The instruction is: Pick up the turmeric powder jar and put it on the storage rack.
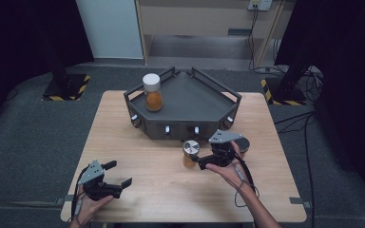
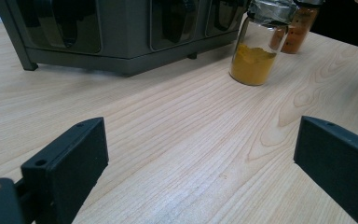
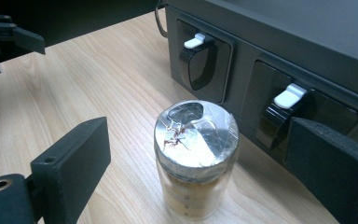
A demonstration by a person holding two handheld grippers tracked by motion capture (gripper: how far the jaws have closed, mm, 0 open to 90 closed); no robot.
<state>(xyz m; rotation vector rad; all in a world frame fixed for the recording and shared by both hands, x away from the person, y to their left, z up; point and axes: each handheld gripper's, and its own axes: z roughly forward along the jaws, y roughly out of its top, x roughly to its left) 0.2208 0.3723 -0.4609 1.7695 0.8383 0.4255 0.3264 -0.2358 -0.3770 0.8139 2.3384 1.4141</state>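
Near the table's (image 1: 123,142) middle, just before the rack (image 1: 185,107), the upright jar (image 3: 196,158) stands between the right gripper's (image 3: 200,163) open jaws, untouched; the left gripper (image 1: 116,175), also open, waits well apart.

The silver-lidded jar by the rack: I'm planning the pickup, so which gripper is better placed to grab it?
Right. The right gripper is open right at the silver-lidded jar, which stands between its jaws in the right gripper view, not yet gripped. The left gripper sits open at the table's near left corner, well away.
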